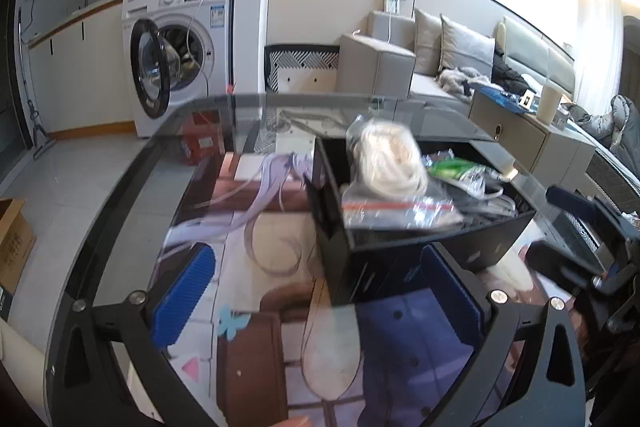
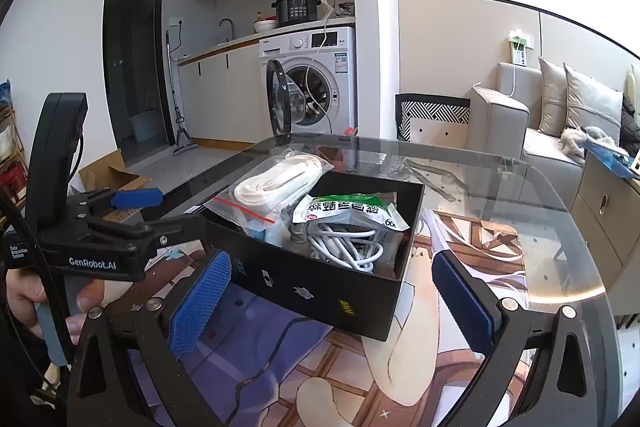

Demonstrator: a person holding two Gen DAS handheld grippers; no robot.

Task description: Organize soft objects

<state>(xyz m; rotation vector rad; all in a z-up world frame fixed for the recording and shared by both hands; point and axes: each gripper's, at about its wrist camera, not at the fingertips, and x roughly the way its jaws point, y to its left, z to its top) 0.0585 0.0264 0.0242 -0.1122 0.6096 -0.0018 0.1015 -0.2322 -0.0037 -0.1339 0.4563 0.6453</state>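
A black open box stands on the glass table. It holds a clear zip bag with a coiled white strap, a green-and-white packet and a white cable. My right gripper is open, its blue pads wide apart just in front of the box's near wall, with nothing gripped. My left gripper is also open, facing the box's near corner, with the bagged strap beyond it. Each gripper shows in the other's view: left gripper, right gripper.
A printed mat lies under the glass. A washing machine with its door open stands behind, a cardboard carton is on the floor to the left, and a sofa and low cabinet are to the right. A hand holds the left gripper.
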